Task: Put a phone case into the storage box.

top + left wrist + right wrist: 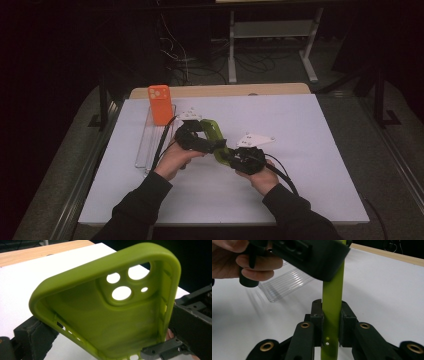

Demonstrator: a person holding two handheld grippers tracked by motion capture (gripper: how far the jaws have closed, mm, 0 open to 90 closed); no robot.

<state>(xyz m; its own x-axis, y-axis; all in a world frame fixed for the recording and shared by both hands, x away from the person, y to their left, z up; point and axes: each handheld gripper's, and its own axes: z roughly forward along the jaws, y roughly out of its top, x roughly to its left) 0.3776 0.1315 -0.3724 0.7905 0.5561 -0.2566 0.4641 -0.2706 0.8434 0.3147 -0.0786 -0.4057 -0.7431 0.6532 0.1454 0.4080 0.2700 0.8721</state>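
Far left of my claws, on the white table (300, 150), I see a clear plastic tray (150, 145) lying lengthwise. An orange phone case (160, 104) stands upright at its far end, just beyond my left gripper and apart from it.

My left gripper (200, 135) sits just right of the tray, held up off the table in the left hand (172, 160). In its own view the green phone case (107, 307) stands open side toward me, camera holes up and to the right. A black jaw presses against its lower left edge, and more black gripper parts sit hard on its right edge. I read this claw as clamped across the case.

The green case (216, 137) spans the gap between the two claws, tilted, clear of the table top.

My right gripper (331, 322), in the right hand (262, 180), has the case edge-on between its pads (317, 315). Both pads press flat on the thin green wall: clamped on the case. Above that grip, the left gripper's black body crosses the case, with the clear tray behind it to the left.

A grey plate (256, 139) tops the right gripper.
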